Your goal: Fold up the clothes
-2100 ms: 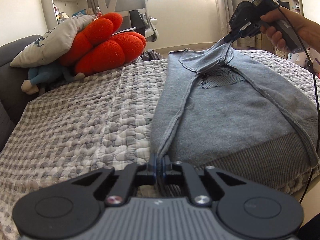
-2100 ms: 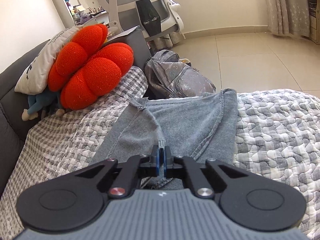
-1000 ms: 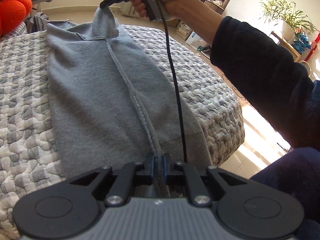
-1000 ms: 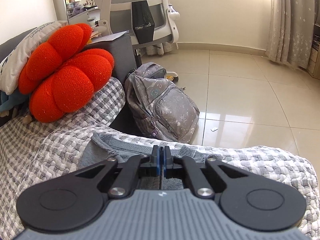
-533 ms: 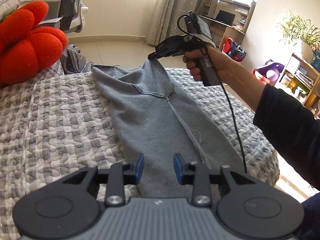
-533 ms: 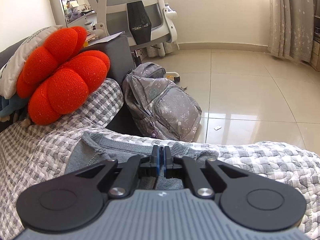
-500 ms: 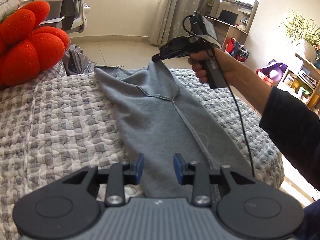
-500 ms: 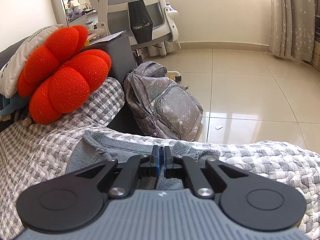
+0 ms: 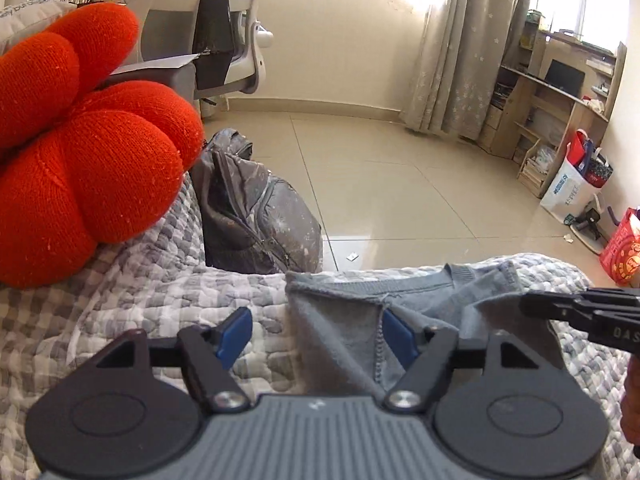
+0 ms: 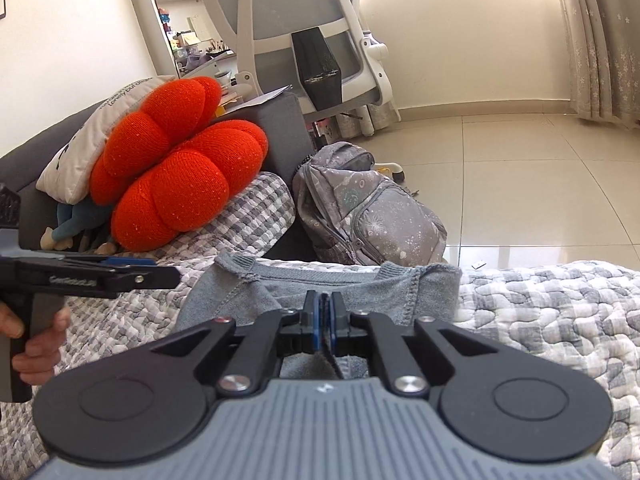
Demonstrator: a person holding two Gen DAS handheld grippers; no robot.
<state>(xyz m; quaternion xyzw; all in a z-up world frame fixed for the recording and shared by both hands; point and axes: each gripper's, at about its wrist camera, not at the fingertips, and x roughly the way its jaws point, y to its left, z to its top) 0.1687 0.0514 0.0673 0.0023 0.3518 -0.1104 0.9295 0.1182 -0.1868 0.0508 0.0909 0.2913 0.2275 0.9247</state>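
Note:
A grey sweater lies on the checked quilt at the bed's far edge. My left gripper is open, its blue pads either side of the sweater's left shoulder corner and seam. My right gripper is shut on a fold of the sweater near the collar. The right gripper's black tip shows at the right of the left wrist view. The left gripper shows at the left of the right wrist view, held in a hand.
A big orange cushion and a white pillow sit at the left on the sofa. A grey backpack leans on the floor past the bed's edge. A white office chair stands behind it. Shelves and bags line the right wall.
My left gripper has moved from the sweater's hem up to its shoulder end beside the right gripper, and opened wider. The right gripper stays shut on the sweater.

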